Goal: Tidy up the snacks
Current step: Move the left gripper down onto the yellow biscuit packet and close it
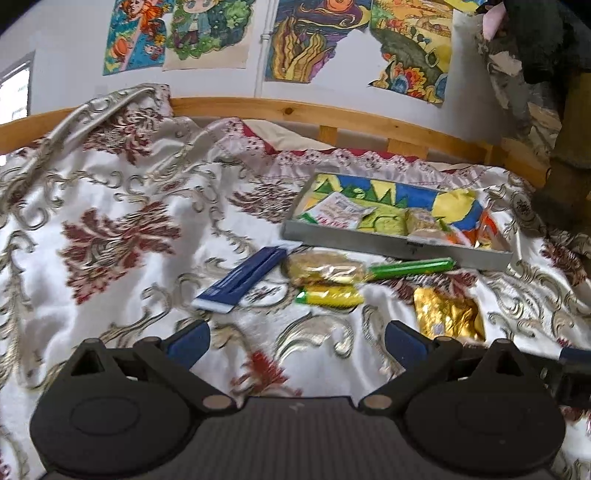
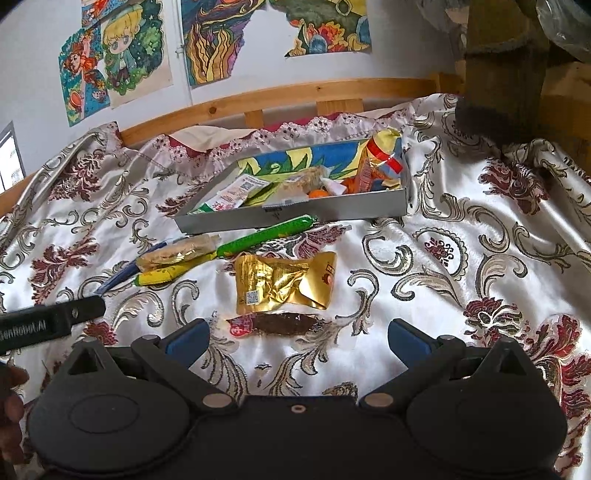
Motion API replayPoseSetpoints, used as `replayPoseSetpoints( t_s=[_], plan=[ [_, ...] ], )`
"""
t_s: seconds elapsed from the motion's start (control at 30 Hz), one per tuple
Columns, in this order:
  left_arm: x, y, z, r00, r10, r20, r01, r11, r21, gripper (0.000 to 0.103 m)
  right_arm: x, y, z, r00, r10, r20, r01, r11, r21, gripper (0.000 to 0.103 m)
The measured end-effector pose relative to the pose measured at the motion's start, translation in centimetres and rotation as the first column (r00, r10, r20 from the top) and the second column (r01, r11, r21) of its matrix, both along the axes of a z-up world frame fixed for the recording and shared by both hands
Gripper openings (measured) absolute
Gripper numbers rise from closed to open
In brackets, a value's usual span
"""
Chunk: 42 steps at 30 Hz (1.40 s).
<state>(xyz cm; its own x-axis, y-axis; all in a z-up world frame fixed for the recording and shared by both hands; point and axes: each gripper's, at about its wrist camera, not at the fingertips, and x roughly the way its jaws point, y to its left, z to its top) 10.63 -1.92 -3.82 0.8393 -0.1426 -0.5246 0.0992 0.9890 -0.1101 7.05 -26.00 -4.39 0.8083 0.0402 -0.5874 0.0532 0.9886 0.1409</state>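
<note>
A grey shallow box (image 1: 399, 248) (image 2: 295, 216) with a colourful lining holds several snack packets. Loose on the bedspread in front of it lie a blue flat packet (image 1: 240, 278), a clear-wrapped biscuit bar (image 1: 325, 271) (image 2: 177, 253), a small yellow bar (image 1: 330, 295) (image 2: 162, 275), a long green stick (image 1: 413, 267) (image 2: 266, 236) and a gold foil pack (image 1: 448, 314) (image 2: 284, 282). A dark brown bar (image 2: 280, 324) lies nearest my right gripper (image 2: 297, 343), which is open just short of it. My left gripper (image 1: 297, 345) is open over bare cloth, below the yellow bar.
Everything rests on a white bedspread (image 1: 129, 206) with red and silver floral pattern. A wooden bed rail (image 1: 295, 110) and a wall with colourful drawings (image 1: 177, 33) stand behind. The left gripper's body (image 2: 48, 325) and a hand (image 2: 11, 410) show at the right view's left edge.
</note>
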Motion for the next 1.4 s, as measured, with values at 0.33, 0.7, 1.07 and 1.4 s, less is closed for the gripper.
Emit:
replayPoseSetpoints(
  t_s=[0.33,0.7,1.07,1.4],
  plan=[
    [3.5,-2.1,-0.4,0.99,-0.13,-0.052,0.131,0.991,0.016,0.103,0.9,-0.2,-1.5,0.998,-0.003,-0.061,0.003,1.0,-0.005,0.102],
    [8.0,-3.1,-1.6,0.972,-0.197,-0.132,0.2,0.98,0.011,0.102,2.7,1.0,-3.0,0.99,0.095,-0.1,-0.091,0.995,0.045,0.102],
    [11.7,-2.9,-2.8,0.961,-0.181,-0.209,0.186,0.983,0.005,0.065,6.2,1.5,-4.2,0.988,0.142,-0.057,-0.131,0.978,0.162,0.1],
    [9.6,-2.7,-2.3,0.959,-0.19,-0.213,0.188,0.982,-0.029,0.063,6.6,-0.6,-4.1,0.998,0.009,-0.061,0.008,0.958,0.285,0.067]
  ],
)
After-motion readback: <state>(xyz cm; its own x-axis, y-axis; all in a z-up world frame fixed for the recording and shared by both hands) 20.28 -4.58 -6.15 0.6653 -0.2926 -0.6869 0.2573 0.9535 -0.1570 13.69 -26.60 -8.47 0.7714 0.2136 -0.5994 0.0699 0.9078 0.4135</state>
